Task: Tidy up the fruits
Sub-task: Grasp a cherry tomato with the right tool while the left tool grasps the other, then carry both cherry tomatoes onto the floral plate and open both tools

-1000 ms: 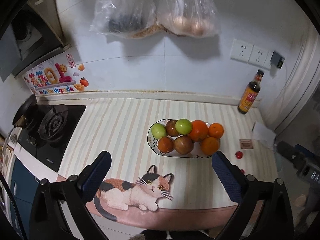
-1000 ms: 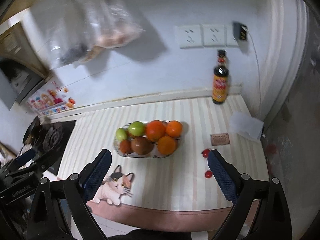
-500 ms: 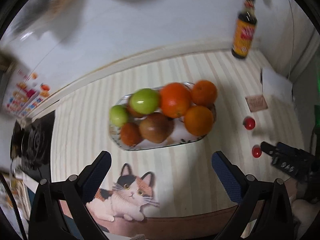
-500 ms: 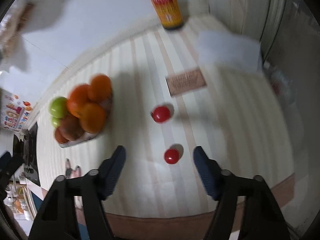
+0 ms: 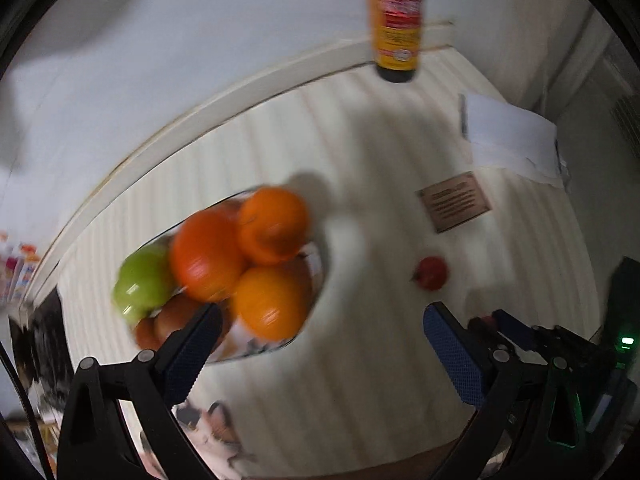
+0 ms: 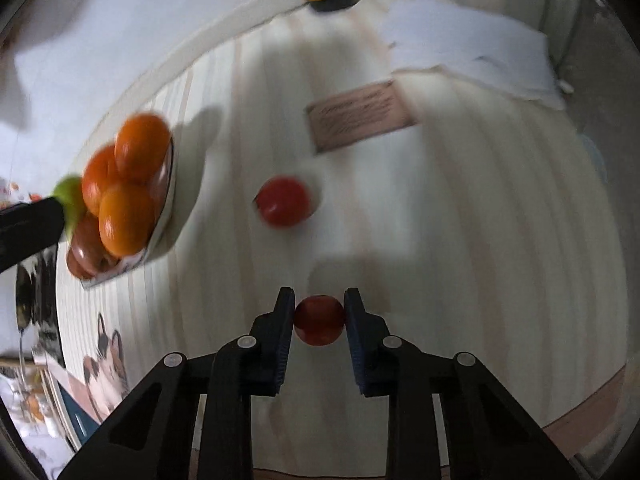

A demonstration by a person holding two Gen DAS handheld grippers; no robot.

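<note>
Pinching the near tomato (image 6: 319,320) between its pads, the right tool (image 6: 319,318) should squeeze lightly and lift straight off the bench (image 6: 460,220). The bowl (image 6: 166,204) lies ahead to its left, a second tomato (image 6: 283,201) just ahead; the left tool (image 5: 320,344) hangs spread beside the bowl.

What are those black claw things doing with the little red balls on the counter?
A person is tidying fruit with a hand-held gripper in each hand. The right hand-held gripper has closed its two fingers around one small red fruit, low on the striped counter. A second small red fruit lies loose just beyond it. The left hand-held gripper is open and holds nothing, hovering beside the plate already piled with oranges and a green apple.
</note>
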